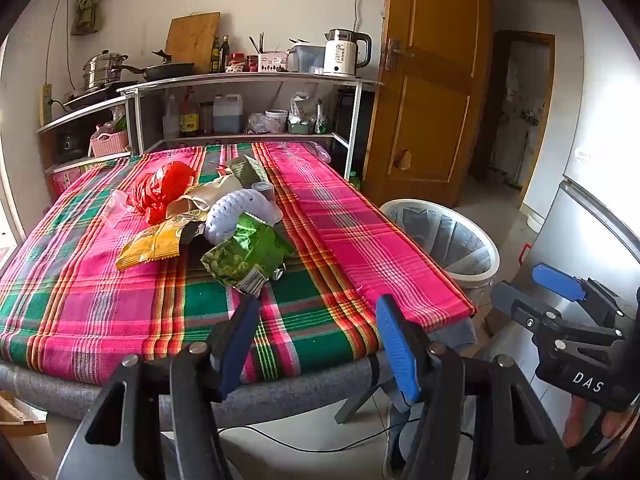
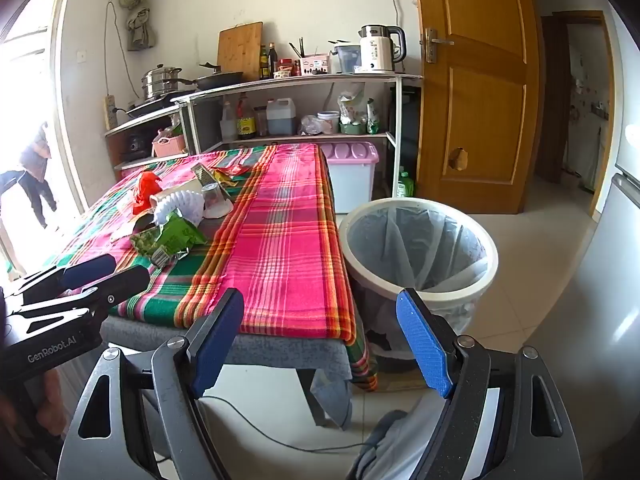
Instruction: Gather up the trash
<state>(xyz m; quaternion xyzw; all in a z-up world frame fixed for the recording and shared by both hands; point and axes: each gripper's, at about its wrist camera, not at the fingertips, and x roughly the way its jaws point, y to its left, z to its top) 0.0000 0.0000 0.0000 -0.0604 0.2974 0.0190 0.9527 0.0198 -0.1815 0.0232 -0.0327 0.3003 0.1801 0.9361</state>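
Reaching for trash pile (image 1: 208,216) at 11 o'clock on bench (image 1: 360,232). Left hand-held gripper (image 1: 320,344) spread, empty; right hand-held gripper (image 2: 320,344) spread, empty. We pinch green wrapper (image 1: 244,252) edge first. Bin (image 2: 420,248) waits at 2 o'clock.

Daylight fills the room and both views are bright and sharp. In the right wrist view the doorway (image 2: 28,128) at the left edge is blown out to white glare. Fisheye distortion bends the door (image 1: 430,76) and the walls toward the edges, and dark vignetting fills the corners. Shadows under the desk (image 2: 280,344) are soft.
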